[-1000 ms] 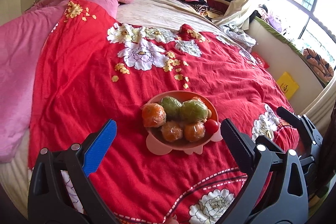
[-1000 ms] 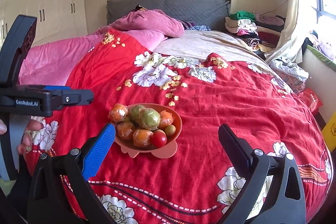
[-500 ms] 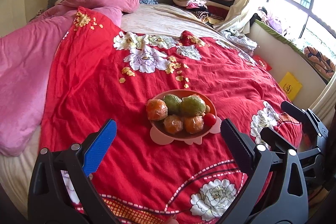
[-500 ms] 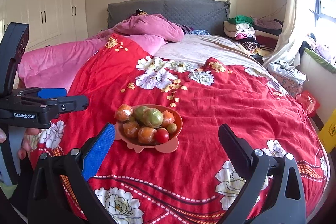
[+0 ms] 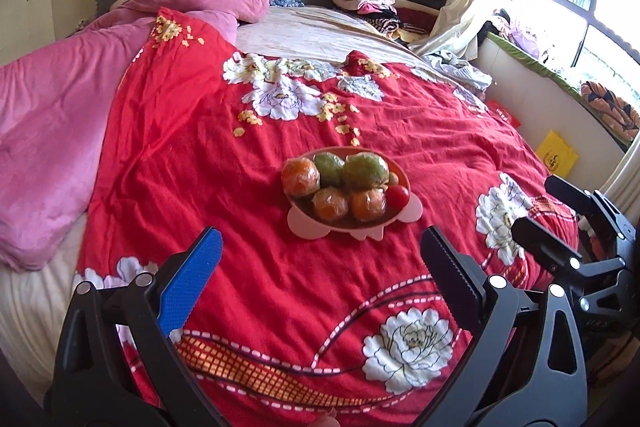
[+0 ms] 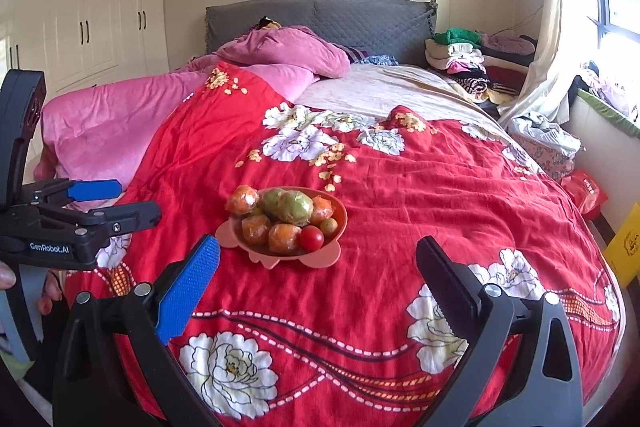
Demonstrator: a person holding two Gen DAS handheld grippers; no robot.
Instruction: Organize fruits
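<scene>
Both grippers have drawn back from the shallow pink plastic bowl [image 5: 394,223] of plastic-wrapped fruit, which sits mid-bed on the red floral quilt [image 5: 248,187]. Left gripper [image 5: 318,259] and right gripper [image 6: 318,263] hold fingers spread, bowl at twelve o'clock, probably lining up a reach.

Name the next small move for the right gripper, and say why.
Probably ease the right gripper forward and down toward the tomato at the bowl's near edge. Both grippers are open and empty, short of the bowl, and the tomato sits exposed in front.
</scene>
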